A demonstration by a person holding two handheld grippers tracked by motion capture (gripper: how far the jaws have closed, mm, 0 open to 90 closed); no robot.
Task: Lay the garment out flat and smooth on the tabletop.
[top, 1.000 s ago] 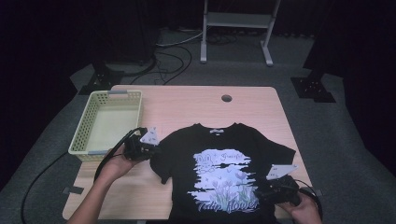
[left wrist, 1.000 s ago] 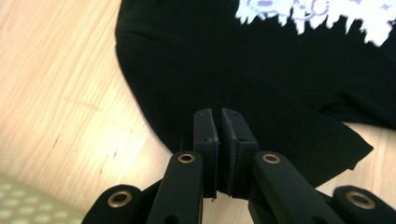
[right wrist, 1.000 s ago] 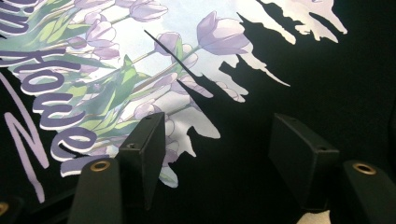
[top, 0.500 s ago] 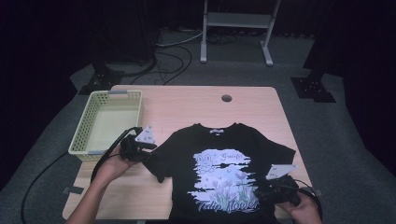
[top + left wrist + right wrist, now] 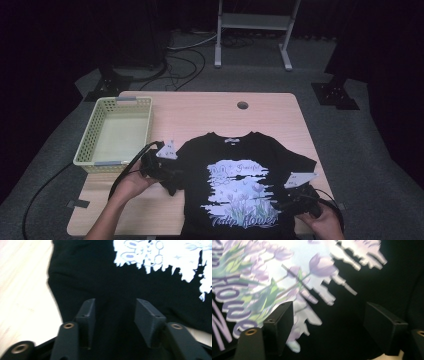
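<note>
A black T-shirt point(image 5: 240, 150) with a pale tulip print lies flat on the near half of the wooden table point(image 5: 200, 112), neck toward the far side. My left gripper point(image 5: 170, 181) is at the shirt's left edge, by the sleeve. Its jaws have just been opening; in the left gripper view the left gripper point(image 5: 115, 308) stands open, with the black cloth point(image 5: 110, 277) lying beneath it. My right gripper point(image 5: 286, 202) is over the shirt's lower right. Its jaws have also just widened, and the right gripper point(image 5: 332, 315) is open above the print point(image 5: 262, 277), pinching nothing.
An empty pale yellow mesh basket point(image 5: 88, 149) stands at the table's left side. A round cable hole point(image 5: 242, 105) is near the far edge. Behind the table are a metal stand point(image 5: 252, 22) and floor cables point(image 5: 185, 60). A black cable point(image 5: 45, 195) trails off the left.
The left hand has shifted a little right and nearer, onto the shirt's left edge. The right hand has stayed put.
</note>
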